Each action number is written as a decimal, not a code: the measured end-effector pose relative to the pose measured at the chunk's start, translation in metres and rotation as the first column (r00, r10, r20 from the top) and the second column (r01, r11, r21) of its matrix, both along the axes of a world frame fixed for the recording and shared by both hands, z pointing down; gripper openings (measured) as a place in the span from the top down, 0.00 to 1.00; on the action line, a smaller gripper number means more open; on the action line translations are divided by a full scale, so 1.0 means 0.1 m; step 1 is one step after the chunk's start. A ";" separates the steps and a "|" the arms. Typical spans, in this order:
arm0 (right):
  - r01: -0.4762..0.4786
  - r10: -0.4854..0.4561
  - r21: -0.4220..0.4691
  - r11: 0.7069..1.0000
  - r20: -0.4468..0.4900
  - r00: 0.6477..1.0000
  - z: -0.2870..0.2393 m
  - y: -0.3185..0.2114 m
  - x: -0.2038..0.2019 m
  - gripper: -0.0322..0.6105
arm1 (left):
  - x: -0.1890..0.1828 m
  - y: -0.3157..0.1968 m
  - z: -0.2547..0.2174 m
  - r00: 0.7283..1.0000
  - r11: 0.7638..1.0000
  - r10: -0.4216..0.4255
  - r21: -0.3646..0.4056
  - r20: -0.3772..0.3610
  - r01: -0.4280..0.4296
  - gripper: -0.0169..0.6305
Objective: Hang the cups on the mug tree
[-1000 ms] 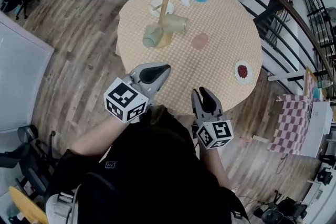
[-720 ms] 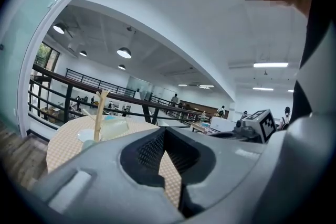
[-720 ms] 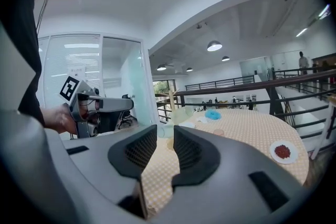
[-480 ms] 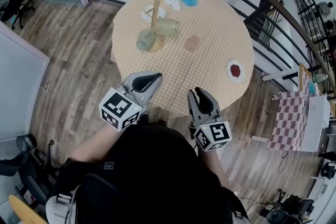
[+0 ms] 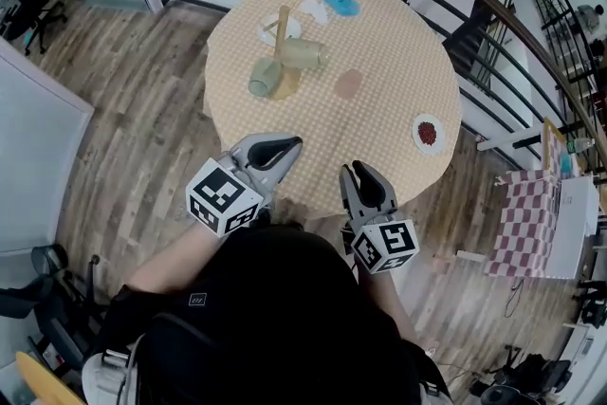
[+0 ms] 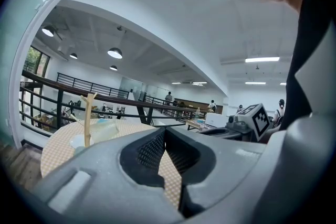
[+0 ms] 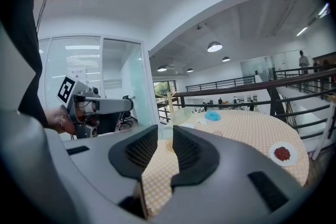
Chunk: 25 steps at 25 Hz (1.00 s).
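Left hand-held gripper (image 5: 287, 145) pressed together, right hand-held gripper (image 5: 362, 174) slightly spread, both empty at near tabletop (image 5: 398, 81) edge; cups (image 5: 305, 54) at mug tree (image 5: 282, 28), far side.
Left gripper view: mug tree (image 6: 89, 118) well off.
Right gripper view: gap bare.
Cups seemingly hung; stay clear of them.

Matt checked cloth covers the table (image 5: 398, 43); on it, the mug tree (image 5: 282, 24) looks bare pale wood, the cups (image 5: 265, 77) smooth pale green; round the table, wood-plank floor (image 5: 142, 109)

L gripper (image 5: 292, 144): jaws shut, empty, tips over near edge of table (image 5: 398, 52).
R gripper (image 5: 354, 170): jaws slightly apart, empty, tips over same edge.
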State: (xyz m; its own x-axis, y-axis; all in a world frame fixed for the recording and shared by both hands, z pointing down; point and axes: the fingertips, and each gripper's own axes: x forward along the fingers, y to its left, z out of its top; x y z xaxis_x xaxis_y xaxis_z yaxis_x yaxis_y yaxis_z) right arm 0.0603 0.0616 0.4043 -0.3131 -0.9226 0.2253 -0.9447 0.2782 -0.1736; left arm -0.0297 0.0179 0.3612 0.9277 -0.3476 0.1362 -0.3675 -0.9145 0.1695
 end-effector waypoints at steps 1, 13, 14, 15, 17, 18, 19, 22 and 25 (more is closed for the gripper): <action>-0.004 0.004 0.000 1.000 0.002 1.000 0.00 -0.01 0.00 0.80 | 0.00 -0.01 0.00 1.000 1.000 0.006 0.007 0.001 -0.006 0.97; -0.049 0.049 -0.005 0.999 -0.030 0.998 -0.05 -0.06 0.09 0.80 | 0.08 -0.16 0.08 0.999 0.999 0.041 0.002 -0.006 -0.041 0.96; -0.051 0.051 -0.006 0.999 -0.028 0.998 -0.05 -0.06 0.12 0.80 | 0.12 -0.16 0.10 0.999 0.999 0.043 -0.001 -0.001 -0.043 0.96; -0.051 0.051 -0.007 0.999 -0.025 0.998 -0.04 -0.06 0.16 0.80 | 0.17 -0.17 0.11 0.999 0.999 0.044 -0.005 0.003 -0.044 0.94; -0.049 0.049 -0.007 0.999 -0.018 0.999 -0.02 -0.08 0.27 0.80 | 0.29 -0.18 0.15 0.999 0.999 0.044 -0.011 0.016 -0.044 0.87; -0.046 0.046 -0.008 0.999 -0.014 0.999 0.00 -0.09 0.33 0.80 | 0.36 -0.19 0.17 0.999 0.999 0.042 -0.012 0.023 -0.042 0.84; -0.042 0.042 -0.009 0.999 -0.011 0.999 0.01 -0.10 0.41 0.80 | 0.44 -0.20 0.19 0.999 0.999 0.039 -0.012 0.031 -0.038 0.81; -0.021 0.021 -0.015 1.000 -0.007 1.000 0.05 -0.14 0.65 0.80 | 0.70 -0.24 0.20 0.999 1.000 0.019 -0.011 0.042 -0.018 0.76; 0.005 -0.005 -0.018 1.000 -0.005 1.000 0.08 -0.17 0.93 0.80 | 0.96 -0.27 0.20 0.999 1.000 -0.018 -0.010 0.049 0.019 0.75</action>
